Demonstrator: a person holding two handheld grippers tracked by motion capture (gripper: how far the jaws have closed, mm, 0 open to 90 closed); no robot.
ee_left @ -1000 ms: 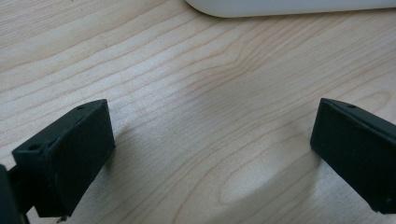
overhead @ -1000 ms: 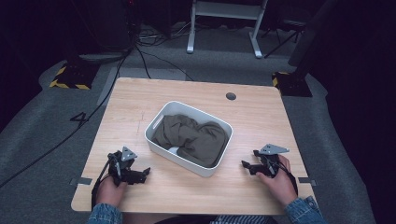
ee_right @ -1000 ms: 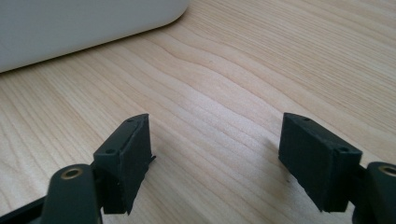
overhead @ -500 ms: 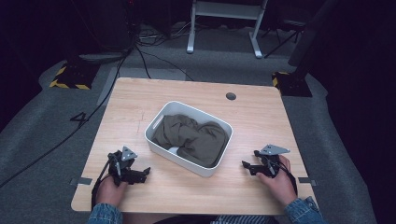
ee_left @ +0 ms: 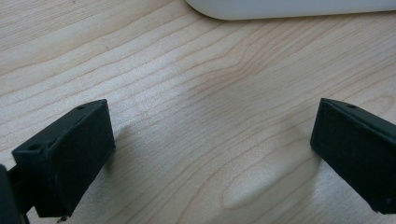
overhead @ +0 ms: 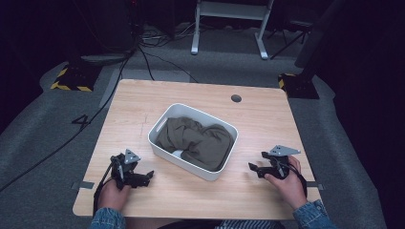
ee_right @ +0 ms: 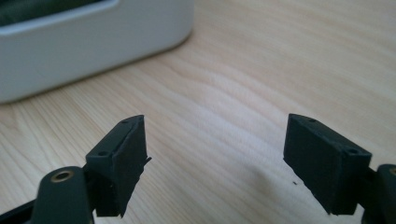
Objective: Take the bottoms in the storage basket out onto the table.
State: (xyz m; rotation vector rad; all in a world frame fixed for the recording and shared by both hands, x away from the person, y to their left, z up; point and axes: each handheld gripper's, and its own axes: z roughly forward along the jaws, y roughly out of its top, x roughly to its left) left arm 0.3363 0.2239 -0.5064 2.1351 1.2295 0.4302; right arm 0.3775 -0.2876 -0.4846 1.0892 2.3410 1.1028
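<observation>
Left gripper [overhead: 149,175]: I kept jaws wide apart, empty, over the table [overhead: 267,119].
Right gripper [overhead: 251,167]: same, beside the white bin [overhead: 188,163].

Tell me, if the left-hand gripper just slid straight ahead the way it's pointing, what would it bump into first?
Probably the white bin. The left gripper, jaws open, rests on the table aimed at its near wall, with bare wood between. Its own view suggests it may meet the bin's rounded corner.
</observation>
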